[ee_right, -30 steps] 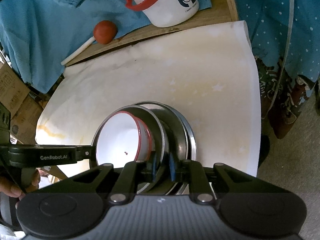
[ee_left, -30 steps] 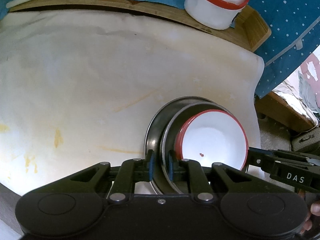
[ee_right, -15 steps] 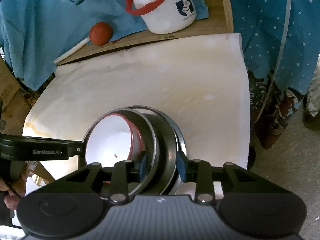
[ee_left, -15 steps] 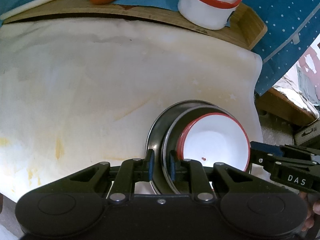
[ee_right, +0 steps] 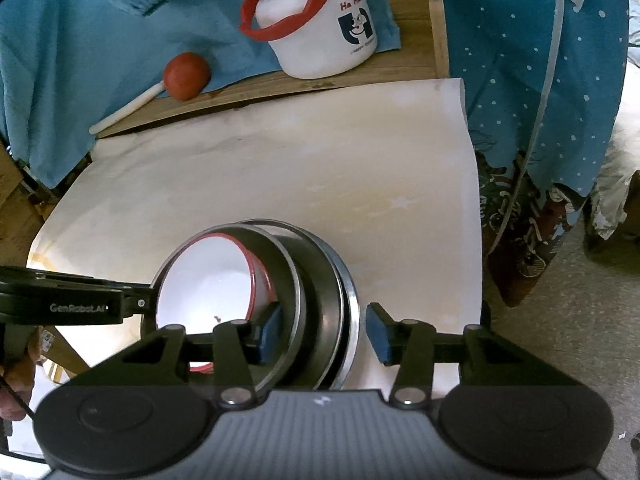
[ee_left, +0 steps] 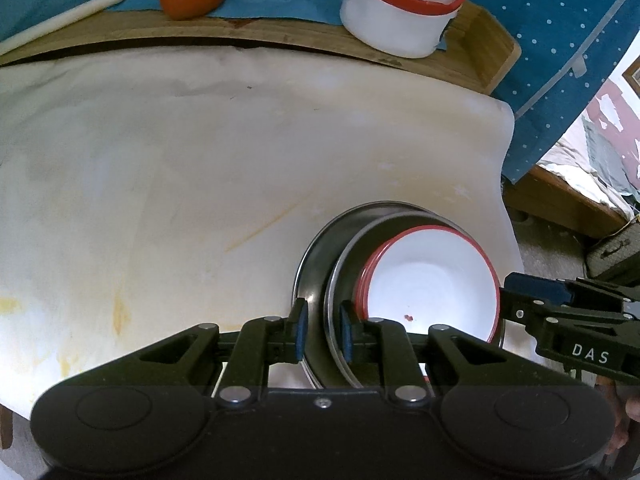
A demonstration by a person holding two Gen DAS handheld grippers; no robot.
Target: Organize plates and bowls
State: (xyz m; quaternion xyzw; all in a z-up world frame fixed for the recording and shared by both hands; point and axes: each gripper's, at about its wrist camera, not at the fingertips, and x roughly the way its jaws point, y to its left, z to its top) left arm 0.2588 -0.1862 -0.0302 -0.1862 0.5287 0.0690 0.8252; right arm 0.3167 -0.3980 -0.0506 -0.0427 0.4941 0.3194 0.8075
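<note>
1. At the near right corner of the stained white table cover [ee_right: 360, 152], we have a nested stack: a red-rimmed white bowl [ee_left: 430, 284] inside a steel bowl [ee_right: 288, 280], on a wider steel plate [ee_left: 316, 264].

2. Our left gripper [ee_left: 322, 334] pinches the stack's rim, its jaws narrow and clamped on the steel edges. The stack lies just ahead of them and to their right.

3. Our right gripper [ee_right: 322, 334] stands wide open, one blue pad inside the steel bowl, the other outside the plate's rim, neither visibly pressing (the stack sits between them).

4. Risk, as we judge it: with only one side gripped, the stack could tilt or slide, and the white bowl could shift inside.

5. The cover's edge is near; a nudge from the open pads might push the stack over it.
</note>
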